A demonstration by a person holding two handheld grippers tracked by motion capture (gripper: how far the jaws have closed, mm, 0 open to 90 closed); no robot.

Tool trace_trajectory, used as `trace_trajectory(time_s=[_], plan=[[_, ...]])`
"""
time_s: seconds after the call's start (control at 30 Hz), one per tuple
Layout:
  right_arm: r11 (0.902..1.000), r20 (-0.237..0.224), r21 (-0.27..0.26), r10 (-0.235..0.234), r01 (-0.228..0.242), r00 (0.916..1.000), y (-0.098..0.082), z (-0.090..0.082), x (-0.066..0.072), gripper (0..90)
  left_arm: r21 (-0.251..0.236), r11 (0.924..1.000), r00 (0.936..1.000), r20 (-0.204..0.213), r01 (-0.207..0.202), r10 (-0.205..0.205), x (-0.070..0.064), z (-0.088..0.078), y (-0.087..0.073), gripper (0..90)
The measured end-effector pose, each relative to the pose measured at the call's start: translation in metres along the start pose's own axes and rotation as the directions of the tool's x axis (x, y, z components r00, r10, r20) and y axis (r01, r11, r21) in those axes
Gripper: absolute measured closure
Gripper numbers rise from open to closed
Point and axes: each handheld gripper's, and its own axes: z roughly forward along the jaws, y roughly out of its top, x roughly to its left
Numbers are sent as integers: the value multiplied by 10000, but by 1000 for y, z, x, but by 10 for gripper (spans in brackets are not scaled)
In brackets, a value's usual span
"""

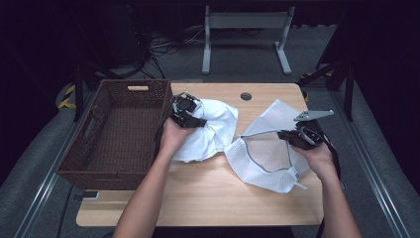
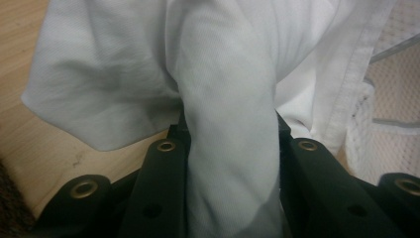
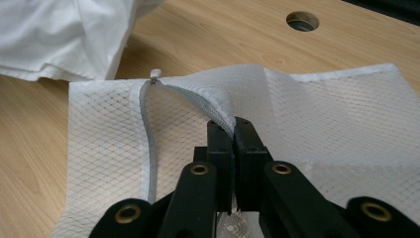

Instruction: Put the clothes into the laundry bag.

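Observation:
A white cloth garment (image 1: pixel 210 130) lies bunched on the wooden table (image 1: pixel 208 198), just right of the basket. My left gripper (image 1: pixel 190 119) is shut on a thick fold of this white garment (image 2: pixel 230 124), which runs up between its jaws. A white mesh laundry bag (image 1: pixel 267 153) with a grey zipper (image 3: pixel 148 144) lies at the table's right. My right gripper (image 1: pixel 292 136) is shut on the zipper edge of the mesh bag (image 3: pixel 317 129), lifting that edge so the mouth gapes toward the garment.
A dark woven basket (image 1: pixel 99 148) stands at the table's left edge, close beside my left hand. A round cable hole (image 1: pixel 245 96) sits near the table's far edge. A grey metal frame (image 1: pixel 245 34) stands on the floor beyond the table.

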Motion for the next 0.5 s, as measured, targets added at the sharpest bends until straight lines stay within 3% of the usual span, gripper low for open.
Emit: trace_trajectory(time_s=[0.2, 0.3, 0.5], plan=[[10000, 34, 59, -35, 34, 10000, -1, 2, 0, 875, -210, 9993, 9989, 331, -311, 318, -7, -16, 4, 715], [10000, 44, 64, -31, 30, 10000, -1, 2, -1, 875, -233, 9976, 9963, 540, -652, 664, -14, -29, 9, 716], [10000, 75, 55, -41, 40, 10000, -1, 4, 0, 875, -372, 9931, 9833, 1409, -1114, 1156, -29, -43, 9, 715]])
